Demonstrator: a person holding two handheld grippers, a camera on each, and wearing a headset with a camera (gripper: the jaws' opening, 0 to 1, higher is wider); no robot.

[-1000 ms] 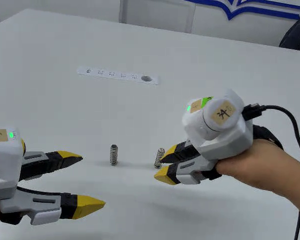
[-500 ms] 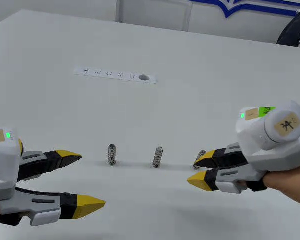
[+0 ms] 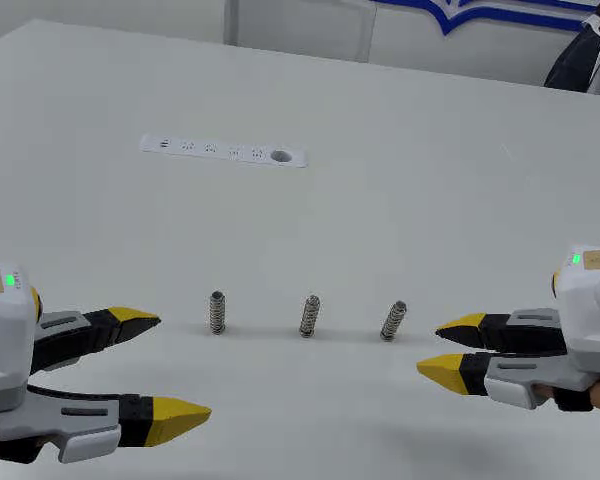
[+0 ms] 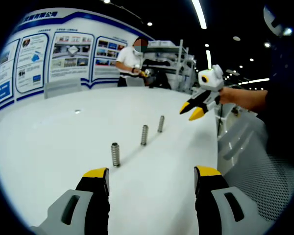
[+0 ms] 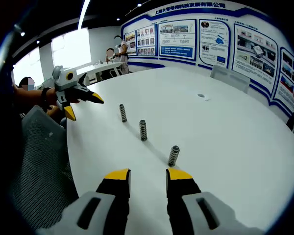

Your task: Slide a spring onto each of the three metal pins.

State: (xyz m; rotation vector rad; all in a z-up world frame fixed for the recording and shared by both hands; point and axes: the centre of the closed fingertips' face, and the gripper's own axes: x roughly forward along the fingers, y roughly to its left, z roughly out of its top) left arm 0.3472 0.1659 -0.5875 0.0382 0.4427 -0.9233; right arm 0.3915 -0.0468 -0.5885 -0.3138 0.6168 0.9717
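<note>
standing upright in row on white table (image 3: pixel 400 180): middle spring (image 3: pixel 310 315), one spring (image 3: pixel 217 312) left of it, end spring (image 3: pixel 394 320) right of it. left gripper (image 3: pixel 185 365) well left of middle spring, jaws wide apart, holding nothing. right gripper (image 3: pixel 428 348) right of middle spring, near end spring, not touching, jaws bit apart, holding nothing.
</note>
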